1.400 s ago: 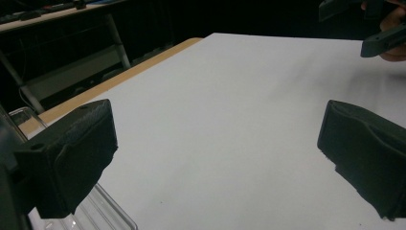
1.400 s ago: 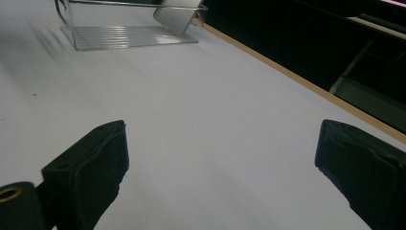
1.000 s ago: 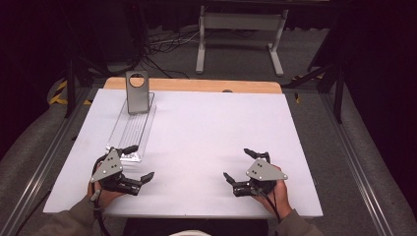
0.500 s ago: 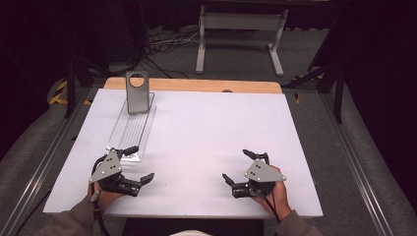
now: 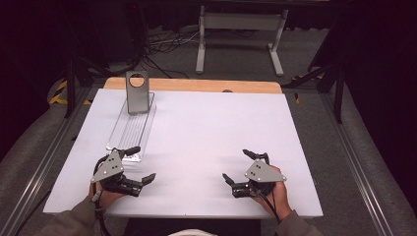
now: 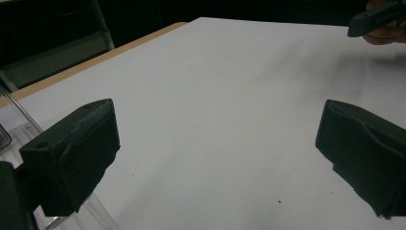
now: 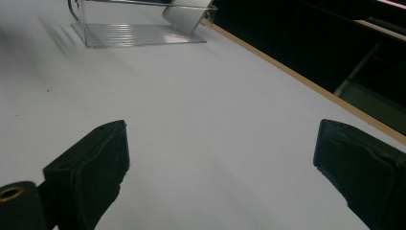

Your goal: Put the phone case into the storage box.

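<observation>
I observe the left tool (image 5: 139,163) near the front-left edge of the white table (image 5: 211,132), its jaws spread wide with nothing between them; the upper jaw sits at the near end of the clear tray (image 5: 132,129), though I cannot tell whether it touches. The right tool (image 5: 241,166) rests near the front-right edge, jaws likewise spread wide and empty. The two tools are well apart, and the broad middle and far right of the table surface between and beyond them lie bare, giving open room. A wooden strip (image 5: 196,85) borders the far edge of the table; metal rails (image 5: 354,167) run along both sides. The clear tray lies lengthwise along the left side, reaching toward the far edge. At its far end stands a grey metal plate (image 5: 136,91) with a round hole near its top, leaning slightly; I cannot make out any other contents in the tray. In the left gripper view the tray wall (image 6: 19,129) is cut off at the frame's left edge, and the other hand's tool (image 6: 376,17) is cropped at top right. In the right gripper view the tray (image 7: 139,24) and plate (image 7: 187,15) are cut by the top edge. The surroundings beyond the table are dark and hard to read.
</observation>
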`<state>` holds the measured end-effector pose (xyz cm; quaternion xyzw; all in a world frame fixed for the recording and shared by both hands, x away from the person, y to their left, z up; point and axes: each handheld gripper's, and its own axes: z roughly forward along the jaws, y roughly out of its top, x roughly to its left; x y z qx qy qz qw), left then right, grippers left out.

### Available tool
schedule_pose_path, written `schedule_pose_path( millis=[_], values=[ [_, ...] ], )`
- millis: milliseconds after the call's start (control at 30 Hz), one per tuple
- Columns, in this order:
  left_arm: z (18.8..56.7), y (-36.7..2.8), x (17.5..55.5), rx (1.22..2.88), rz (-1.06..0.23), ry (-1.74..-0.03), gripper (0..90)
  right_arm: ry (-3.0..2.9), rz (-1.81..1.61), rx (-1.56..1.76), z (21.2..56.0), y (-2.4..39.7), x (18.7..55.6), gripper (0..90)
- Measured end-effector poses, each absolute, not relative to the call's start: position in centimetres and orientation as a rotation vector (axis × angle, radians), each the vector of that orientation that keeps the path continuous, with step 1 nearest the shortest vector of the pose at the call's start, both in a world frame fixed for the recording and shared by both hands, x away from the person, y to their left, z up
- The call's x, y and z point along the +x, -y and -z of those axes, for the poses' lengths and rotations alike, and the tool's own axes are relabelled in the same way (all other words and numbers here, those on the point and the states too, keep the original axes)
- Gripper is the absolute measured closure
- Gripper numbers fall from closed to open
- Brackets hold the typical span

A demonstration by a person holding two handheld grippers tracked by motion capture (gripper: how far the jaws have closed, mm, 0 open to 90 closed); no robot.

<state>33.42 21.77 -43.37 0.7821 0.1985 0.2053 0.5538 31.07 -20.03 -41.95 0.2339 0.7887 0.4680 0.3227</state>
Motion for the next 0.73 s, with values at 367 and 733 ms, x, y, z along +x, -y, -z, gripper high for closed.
schedule_pose_path(
  millis=[367,733],
  values=[
    [43.37,-21.76,33.52,1.853,-0.486,-0.472,1.6,-2.069,-1.230,0.614,41.94,20.18,31.11,6.0],
    [43.44,-21.76,33.55,1.858,-0.486,-0.486,1.7,-2.067,-1.238,0.608,41.85,20.21,31.13,6.0]
  ],
)
